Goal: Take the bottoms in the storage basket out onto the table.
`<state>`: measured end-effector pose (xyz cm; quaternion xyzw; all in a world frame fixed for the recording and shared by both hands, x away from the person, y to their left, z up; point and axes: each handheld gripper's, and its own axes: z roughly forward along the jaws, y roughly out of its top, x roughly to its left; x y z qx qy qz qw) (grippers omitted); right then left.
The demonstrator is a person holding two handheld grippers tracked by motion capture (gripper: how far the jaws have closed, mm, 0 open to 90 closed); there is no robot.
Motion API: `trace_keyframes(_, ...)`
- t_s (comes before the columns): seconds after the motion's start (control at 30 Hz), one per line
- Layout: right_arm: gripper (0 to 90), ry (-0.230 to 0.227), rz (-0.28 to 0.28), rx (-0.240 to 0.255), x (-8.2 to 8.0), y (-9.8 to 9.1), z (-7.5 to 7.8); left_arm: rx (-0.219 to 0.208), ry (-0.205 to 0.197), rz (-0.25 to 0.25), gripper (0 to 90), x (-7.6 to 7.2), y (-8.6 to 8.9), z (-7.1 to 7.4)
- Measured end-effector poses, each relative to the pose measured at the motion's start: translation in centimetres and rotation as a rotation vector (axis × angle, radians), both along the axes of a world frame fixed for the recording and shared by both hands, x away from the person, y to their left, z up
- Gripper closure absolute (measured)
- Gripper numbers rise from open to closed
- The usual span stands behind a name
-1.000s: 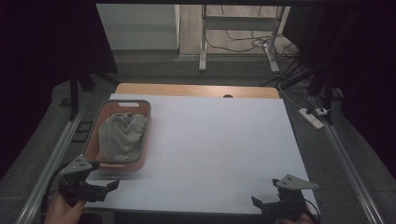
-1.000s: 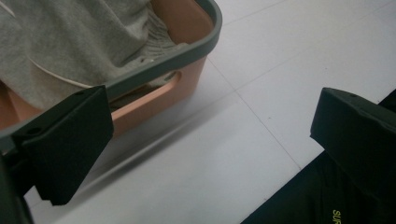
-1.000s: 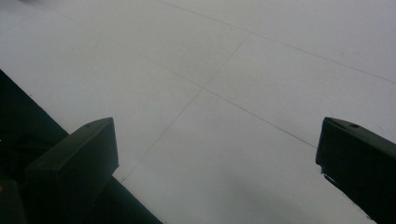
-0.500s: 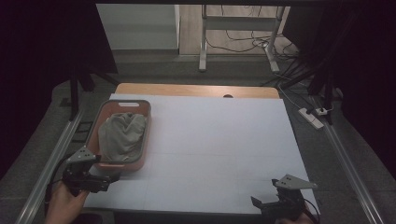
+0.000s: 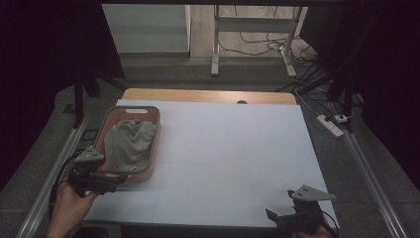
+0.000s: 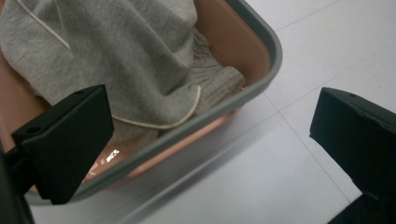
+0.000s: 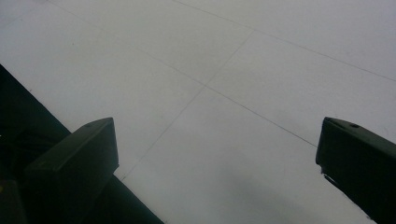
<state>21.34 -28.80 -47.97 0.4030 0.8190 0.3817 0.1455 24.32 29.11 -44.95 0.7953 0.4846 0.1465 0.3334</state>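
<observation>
Left gripper (image 6: pixel 210 154) jaws spread wide, empty, over the near rim of the grey-edged salmon plastic basket (image 6: pixel 261 79). It holds a crumpled grey knit garment (image 6: pixel 116 60); no legible writing. Right gripper (image 7: pixel 215 163) wide open, empty, above the white table (image 7: pixel 233 70).

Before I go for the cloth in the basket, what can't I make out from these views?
- Basket floor: covered by the grey cloth in the high view and left gripper view.
- Cloth's far part: cut off by the top and left edges of the left gripper view; what garment it is can't be told.
- Basket's near rim: partly behind the left gripper in the high view.
- Right gripper: the bottom edge of the high view cuts the hand.
</observation>
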Motion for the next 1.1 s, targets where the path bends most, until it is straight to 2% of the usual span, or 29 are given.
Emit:
trace_keyframes(0.1,0.0,0.0,0.0,-0.001,0.0,0.0,0.0,-0.004,0.006,-0.005,0.1,0.4,0.0,0.0)
trace_keyframes(0.33,0.0,0.004,0.004,-0.001,0.0,0.0,0.0,0.017,0.018,-0.005,0.1,2.0,0.1,0.2)
trace_keyframes(0.5,0.0,0.006,0.005,-0.002,0.0,0.0,0.0,0.029,0.022,0.013,0.2,3.7,0.3,0.7)
trace_keyframes(0.57,0.0,0.006,0.006,-0.002,0.0,0.0,0.0,0.029,0.022,0.015,0.1,3.9,0.3,0.7)
trace_keyframes(0.7,0.0,0.006,0.007,-0.002,0.0,0.1,0.0,0.036,0.038,0.028,0.1,5.3,0.2,0.5)
trace_keyframes(1.03,0.0,0.008,0.013,-0.009,0.0,0.1,0.0,0.035,0.064,0.03,0.1,6.8,0.4,0.2)
trace_keyframes(1.1,0.0,0.009,0.013,-0.009,0.0,0.1,0.0,0.045,0.075,0.033,0.1,7.2,0.5,0.1)
